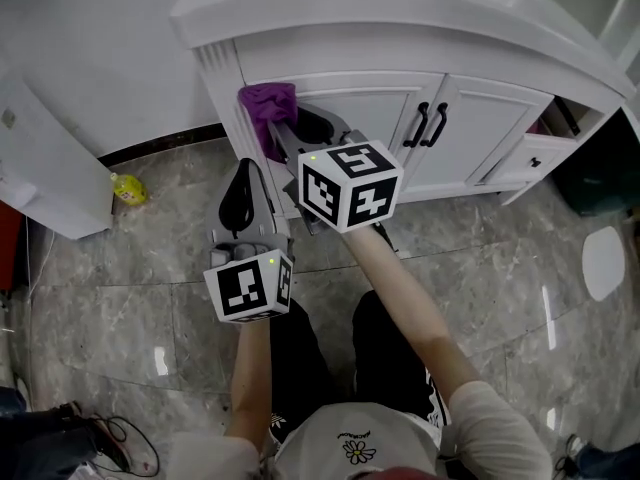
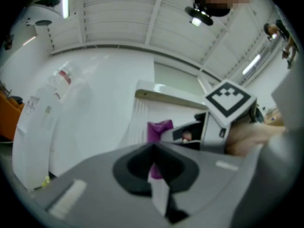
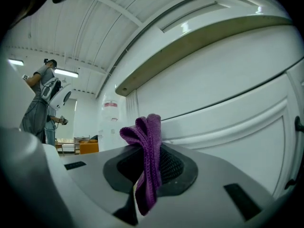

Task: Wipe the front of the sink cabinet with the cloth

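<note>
I am pinching the purple cloth (image 3: 147, 158) tight between the jaws of my right gripper (image 1: 292, 134), its folded end sticking up past the tips and its tail hanging down in front of them. I am pressing that bunch against the top left corner of the sink cabinet (image 1: 385, 106), just under the overhanging countertop (image 1: 400, 8) and beside the fluted corner post. My left gripper (image 1: 243, 171) is hanging lower and closer to my body, its jaws closed on each other with nothing between them, pointing up toward the cloth without touching the cabinet. The pair of black door handles (image 1: 430, 125) is sitting well to the right of where I am working, and a drawer (image 1: 535, 154) farther right is standing partly open. On the marble floor (image 1: 150, 298) to my left, a small yellow bottle (image 1: 128, 189) is lying next to a white unit (image 1: 50, 183), apart from the cabinet. Nothing is standing between the cloth and the door panel.
</note>
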Available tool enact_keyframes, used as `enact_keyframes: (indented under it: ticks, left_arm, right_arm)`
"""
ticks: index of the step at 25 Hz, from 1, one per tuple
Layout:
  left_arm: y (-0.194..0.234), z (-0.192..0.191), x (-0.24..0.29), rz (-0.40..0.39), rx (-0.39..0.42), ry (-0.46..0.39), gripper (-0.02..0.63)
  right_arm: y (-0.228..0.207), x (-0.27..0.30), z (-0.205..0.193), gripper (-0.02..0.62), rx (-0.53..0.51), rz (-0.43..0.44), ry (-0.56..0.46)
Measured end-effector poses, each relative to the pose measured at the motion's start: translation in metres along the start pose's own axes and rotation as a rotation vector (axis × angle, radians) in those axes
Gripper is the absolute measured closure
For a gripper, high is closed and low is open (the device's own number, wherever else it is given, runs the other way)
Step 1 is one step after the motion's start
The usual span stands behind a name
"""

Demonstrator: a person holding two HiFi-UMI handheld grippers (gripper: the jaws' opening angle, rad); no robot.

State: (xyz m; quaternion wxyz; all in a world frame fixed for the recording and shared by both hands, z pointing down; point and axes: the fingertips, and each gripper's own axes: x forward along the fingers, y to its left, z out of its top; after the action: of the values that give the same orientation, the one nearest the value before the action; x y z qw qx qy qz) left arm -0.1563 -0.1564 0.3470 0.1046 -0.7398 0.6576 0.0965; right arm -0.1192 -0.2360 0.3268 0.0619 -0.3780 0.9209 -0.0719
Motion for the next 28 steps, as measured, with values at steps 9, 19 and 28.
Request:
enact_keyframes:
  ticks: [9,19,28]
  left_arm:
    - [-0.007,0.008,-0.003,-0.010,0.011,-0.035,0.601]
    - [-0.010,0.006,-0.001,-0.010,0.020,-0.027,0.601]
    - [-0.011,0.012,-0.004,-0.002,0.037,-0.031,0.601]
  right_arm:
    - [-0.065,-0.042,0.021,0.540,-0.038,-0.143,-0.045]
    - [-0.168,-0.115,0.035,0.540,-0.028,-0.420,-0.066]
    - [-0.194,-0.133,0.037,0.540,-0.008,-0.452,-0.067]
